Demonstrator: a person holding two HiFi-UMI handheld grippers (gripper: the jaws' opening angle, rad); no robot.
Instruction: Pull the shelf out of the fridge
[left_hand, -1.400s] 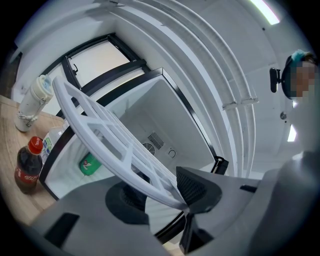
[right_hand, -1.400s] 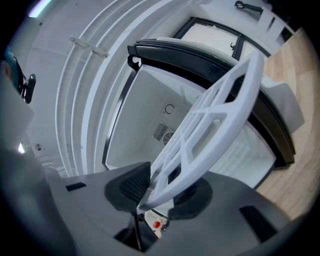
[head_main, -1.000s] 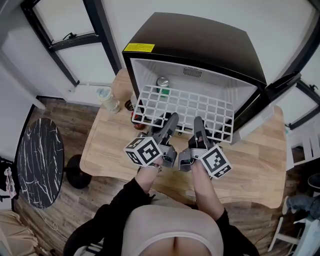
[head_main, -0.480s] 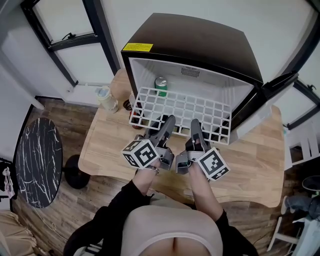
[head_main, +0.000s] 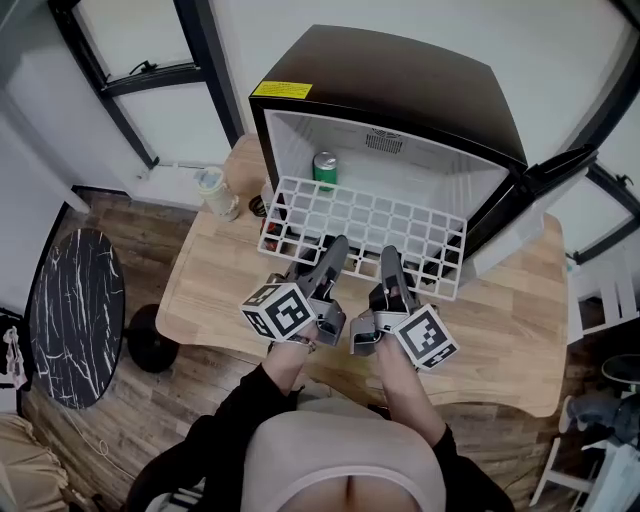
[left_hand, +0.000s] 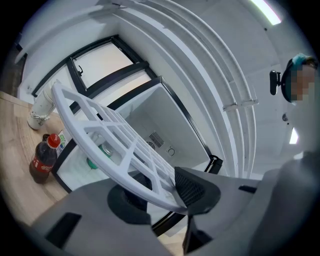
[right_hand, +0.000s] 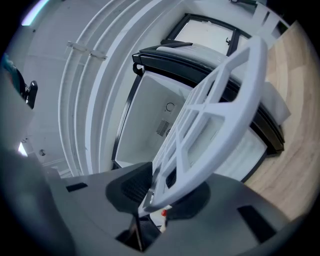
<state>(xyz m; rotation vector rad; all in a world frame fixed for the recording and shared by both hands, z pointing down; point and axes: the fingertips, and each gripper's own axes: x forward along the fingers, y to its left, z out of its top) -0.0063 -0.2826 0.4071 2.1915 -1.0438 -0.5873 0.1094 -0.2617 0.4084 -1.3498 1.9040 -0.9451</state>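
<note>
The white grid shelf (head_main: 372, 222) sticks out of the open black fridge (head_main: 390, 85), its back edge near the fridge's mouth and its front edge over the table. My left gripper (head_main: 334, 251) grips the front rim left of middle. My right gripper (head_main: 389, 259) grips it just to the right. In the left gripper view the shelf (left_hand: 112, 142) runs between the jaws of the left gripper (left_hand: 167, 192), which are closing on the rim. In the right gripper view the shelf (right_hand: 215, 117) is likewise pinched by the right gripper (right_hand: 150, 196), whose jaws are also closing.
A green can (head_main: 325, 167) stands inside the fridge. The fridge door (head_main: 525, 215) hangs open at the right. On the wooden table (head_main: 205, 290) a pale cup (head_main: 213, 192) and cola bottles (left_hand: 42, 159) stand left of the fridge, partly under the shelf.
Both grippers have drawn back toward the person with the shelf, which has slid further out. The green can inside now shows fully.
</note>
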